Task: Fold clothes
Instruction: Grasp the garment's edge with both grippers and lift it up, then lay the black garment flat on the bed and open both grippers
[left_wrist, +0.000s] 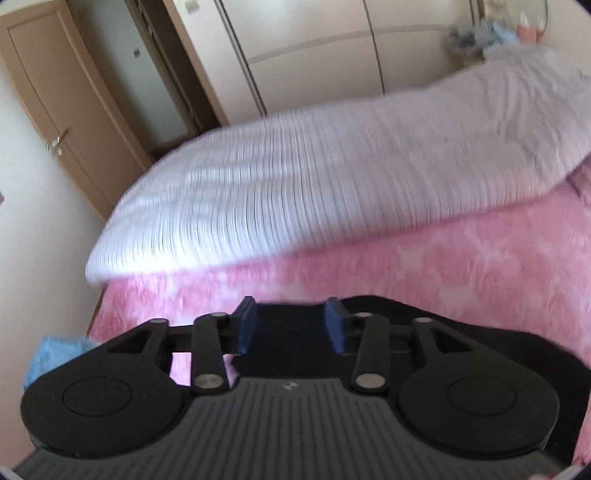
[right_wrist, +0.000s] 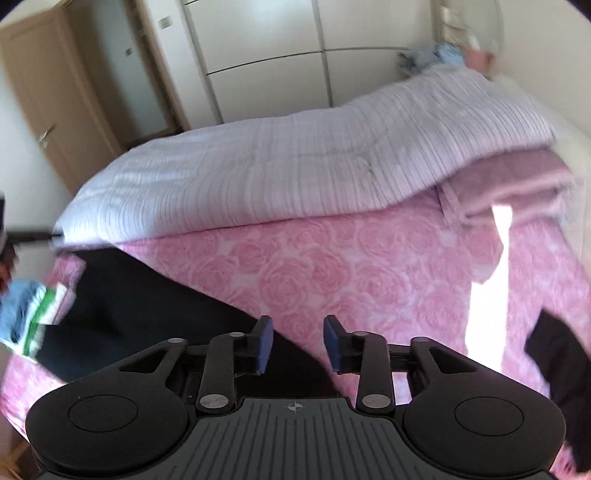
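A: Your left gripper (left_wrist: 290, 325) has its jaws apart with nothing between the blue pads (left_wrist: 246, 325). Only a dark garment (left_wrist: 291, 354) lies below them on the pink bedspread (left_wrist: 443, 266).

B: And your right gripper (right_wrist: 298, 343)?

A: Its jaws stand apart too, and nothing is pinched. The left pad sits over the dark cloth, the right pad over the bedspread.

B: Where does the garment lie, and which way does it run?

A: The right view shows it best: it lies on the near left part of the bed. Its long axis runs diagonally from the far left, near the quilt (right_wrist: 280, 173), down toward your gripper. In the left view you see only a dark patch behind the fingers, so you cannot tell its direction there.

B: Anything else that only one view shows?

A: The right view shows folded clothes (right_wrist: 33, 317), blue, white and green, just left of the garment, and a second dark piece (right_wrist: 561, 365) at the right edge. The left view shows only a blurred blue scrap (left_wrist: 55, 350).
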